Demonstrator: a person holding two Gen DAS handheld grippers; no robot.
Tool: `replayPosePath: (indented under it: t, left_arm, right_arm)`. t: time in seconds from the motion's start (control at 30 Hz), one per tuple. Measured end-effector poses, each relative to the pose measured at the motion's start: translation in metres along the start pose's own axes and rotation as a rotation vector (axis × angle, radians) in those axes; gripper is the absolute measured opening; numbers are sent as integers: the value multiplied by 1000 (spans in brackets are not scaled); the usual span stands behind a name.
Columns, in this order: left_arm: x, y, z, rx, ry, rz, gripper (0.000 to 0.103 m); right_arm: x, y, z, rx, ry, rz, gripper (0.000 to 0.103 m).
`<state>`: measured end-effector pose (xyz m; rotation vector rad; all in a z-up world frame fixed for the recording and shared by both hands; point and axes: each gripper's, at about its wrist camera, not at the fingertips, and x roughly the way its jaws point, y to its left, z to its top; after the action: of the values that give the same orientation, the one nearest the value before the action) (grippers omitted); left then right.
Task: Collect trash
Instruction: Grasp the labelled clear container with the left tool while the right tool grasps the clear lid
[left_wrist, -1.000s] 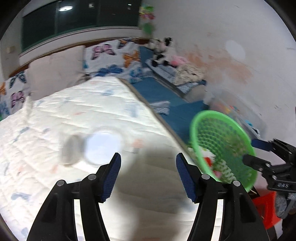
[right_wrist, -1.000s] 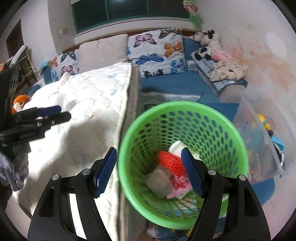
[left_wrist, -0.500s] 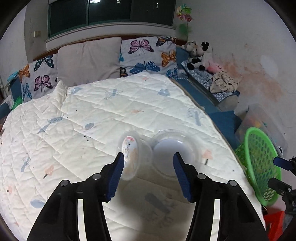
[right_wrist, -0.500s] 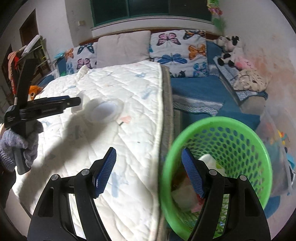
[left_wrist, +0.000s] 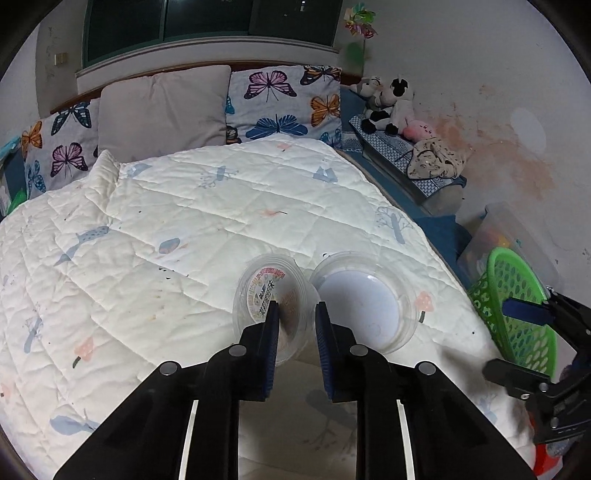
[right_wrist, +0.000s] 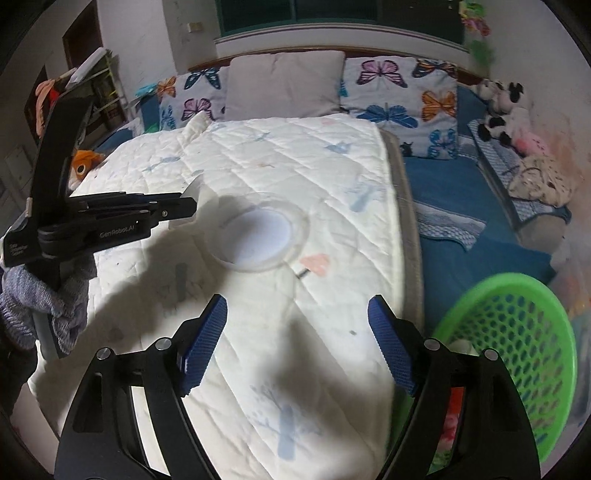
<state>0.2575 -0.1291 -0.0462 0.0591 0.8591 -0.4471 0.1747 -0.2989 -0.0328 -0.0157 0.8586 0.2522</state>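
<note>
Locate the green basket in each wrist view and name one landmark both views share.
Left wrist: the green basket stands at the right edge, off the bed's side, partly behind the right gripper.
Right wrist: the basket fills the lower right corner, beyond the right gripper's right finger.
Shared landmark: the clear round lid lying on the white quilt.

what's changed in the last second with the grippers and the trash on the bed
The left gripper swung from the basket side to the bed and closed on the labelled plastic cup. The right gripper moved from over the green basket to the quilt, still open. The clear lid stayed put.
</note>
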Motion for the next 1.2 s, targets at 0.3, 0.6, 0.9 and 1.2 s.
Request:
replayPosePath:
  t: [0.3, 0.6, 0.9, 1.2]
  left_arm:
    - [-13, 9, 2, -12, -31, 4, 19]
    - [-31, 24, 4, -10, -57, 28, 19]
    - [-31, 34, 3, -19, -56, 31, 19]
    - [-29, 34, -1, -20, -45, 30, 19]
  right_arm:
    - [33, 20, 19, -41, 23, 29, 85]
    - [74, 31, 35, -65, 72, 28, 91]
    - [95, 33, 38, -82, 103, 7, 94]
    - [97, 38, 37, -104, 92, -19, 88]
